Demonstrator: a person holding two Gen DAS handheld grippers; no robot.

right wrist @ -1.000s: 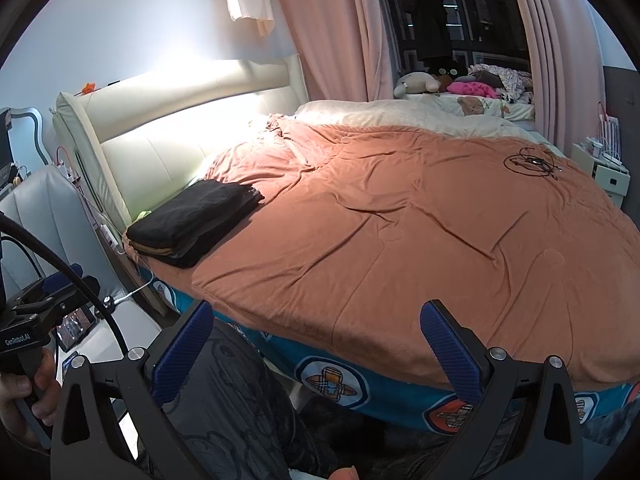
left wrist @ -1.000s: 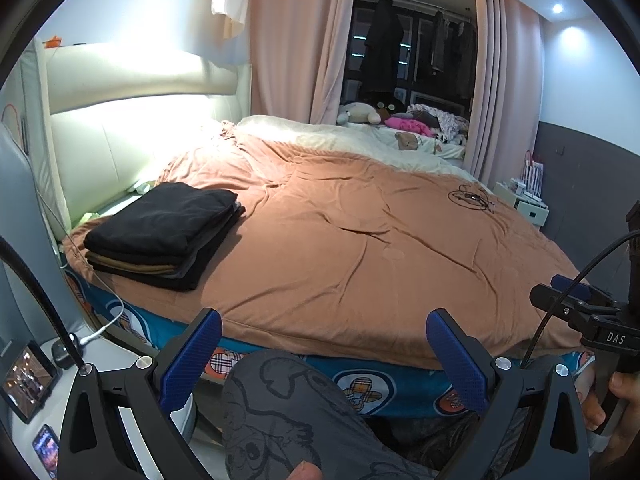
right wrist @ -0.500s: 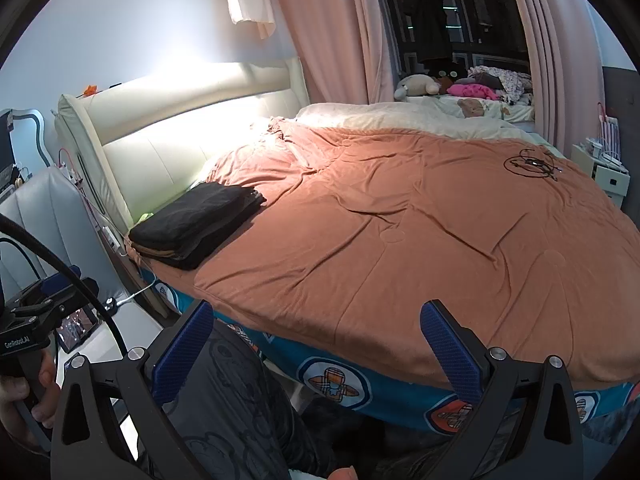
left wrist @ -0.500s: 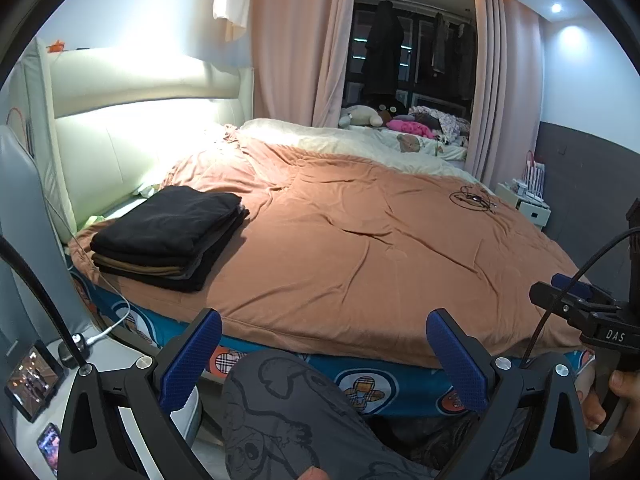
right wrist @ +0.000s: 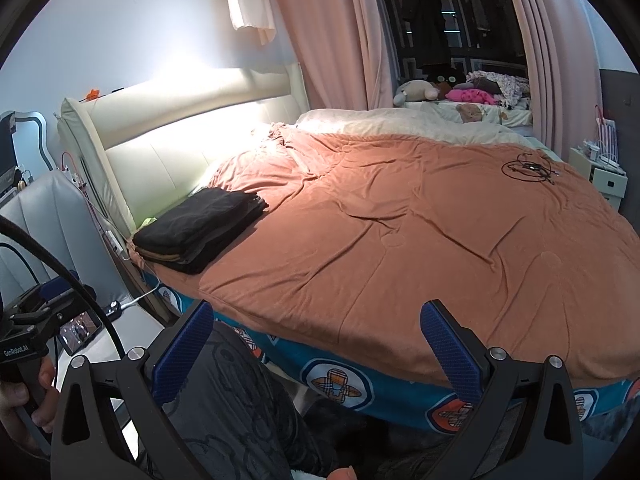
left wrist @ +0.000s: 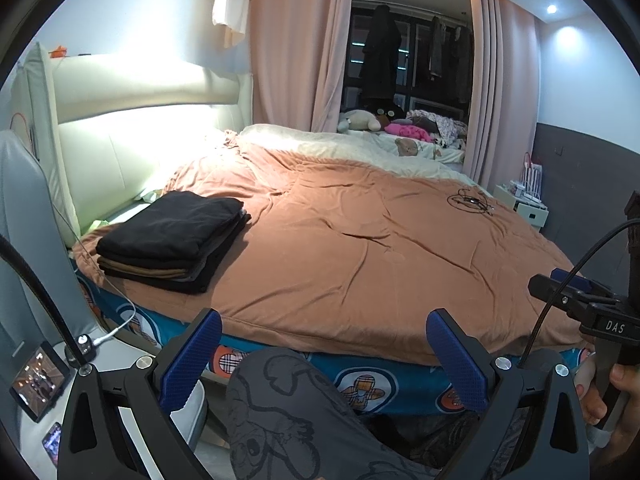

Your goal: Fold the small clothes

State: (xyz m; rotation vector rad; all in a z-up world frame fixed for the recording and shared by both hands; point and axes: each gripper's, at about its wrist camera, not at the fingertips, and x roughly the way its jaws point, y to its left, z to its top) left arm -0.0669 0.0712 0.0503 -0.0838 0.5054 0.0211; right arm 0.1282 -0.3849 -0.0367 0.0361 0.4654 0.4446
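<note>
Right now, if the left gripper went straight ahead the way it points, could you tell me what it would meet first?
Probably the orange-brown blanket on the bed. The open left gripper aims over the person's knee; depth is unclear.

Rust-orange blanket [left wrist: 360,248] over a blue cartoon-print sheet [left wrist: 360,384]; folded stack [left wrist: 176,236] is mostly black with one tan layer; blue finger pads [right wrist: 450,354]; grey cartoon-print trousers [left wrist: 288,412]; pink curtains [right wrist: 332,32]; toy [right wrist: 472,95] looks magenta
</note>
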